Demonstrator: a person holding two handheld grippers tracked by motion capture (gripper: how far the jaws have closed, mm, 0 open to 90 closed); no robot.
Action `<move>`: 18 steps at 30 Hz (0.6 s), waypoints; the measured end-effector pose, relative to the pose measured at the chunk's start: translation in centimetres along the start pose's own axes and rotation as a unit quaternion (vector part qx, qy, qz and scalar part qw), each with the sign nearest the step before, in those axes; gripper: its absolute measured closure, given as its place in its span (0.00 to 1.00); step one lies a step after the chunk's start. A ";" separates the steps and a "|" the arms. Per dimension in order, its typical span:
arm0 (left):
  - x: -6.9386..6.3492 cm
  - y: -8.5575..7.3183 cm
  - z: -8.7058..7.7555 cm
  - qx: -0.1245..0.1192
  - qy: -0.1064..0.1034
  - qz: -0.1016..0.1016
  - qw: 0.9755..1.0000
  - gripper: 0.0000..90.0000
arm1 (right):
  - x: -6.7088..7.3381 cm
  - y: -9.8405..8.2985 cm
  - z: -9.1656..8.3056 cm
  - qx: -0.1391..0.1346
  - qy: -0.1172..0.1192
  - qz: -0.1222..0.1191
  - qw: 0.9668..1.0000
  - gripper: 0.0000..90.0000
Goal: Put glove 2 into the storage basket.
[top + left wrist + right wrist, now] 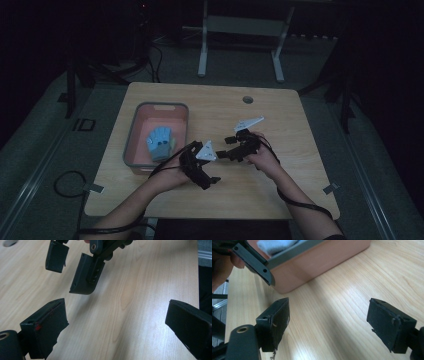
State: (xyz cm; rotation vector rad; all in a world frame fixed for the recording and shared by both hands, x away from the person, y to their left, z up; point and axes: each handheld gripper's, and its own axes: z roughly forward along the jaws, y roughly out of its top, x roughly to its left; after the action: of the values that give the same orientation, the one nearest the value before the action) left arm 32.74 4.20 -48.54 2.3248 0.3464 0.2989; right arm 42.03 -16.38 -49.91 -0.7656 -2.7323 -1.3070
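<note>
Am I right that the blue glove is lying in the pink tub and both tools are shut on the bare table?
Not quite: both tools are open. The left tool and right tool show spread jaws in their gripper views. The blue glove does lie in the pink tub.

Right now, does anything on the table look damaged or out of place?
Nothing is spilled or askew. The blue cloth lies inside the pink bin. The left gripper shows chipped, ragged padding on one jaw.
</note>
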 end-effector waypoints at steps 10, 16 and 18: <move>-1.0 0.6 1.9 0.001 -0.021 0.011 1.000 0.05 | -0.5 -2.8 -0.7 -0.002 -0.002 0.015 1.000 0.21; -1.6 0.4 2.9 -0.006 -0.033 0.012 0.999 0.05 | -0.9 -4.4 -1.0 0.005 -0.009 0.019 1.000 0.21; -1.6 0.3 3.3 -0.008 -0.038 0.009 0.999 0.05 | -1.1 -4.9 -1.2 0.004 -0.012 0.019 1.000 0.21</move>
State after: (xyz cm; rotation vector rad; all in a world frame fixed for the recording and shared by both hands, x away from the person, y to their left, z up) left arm 32.27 1.31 -50.77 2.3181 0.2851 0.2208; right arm 40.61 -20.27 -52.96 -0.8330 -2.7255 -1.2872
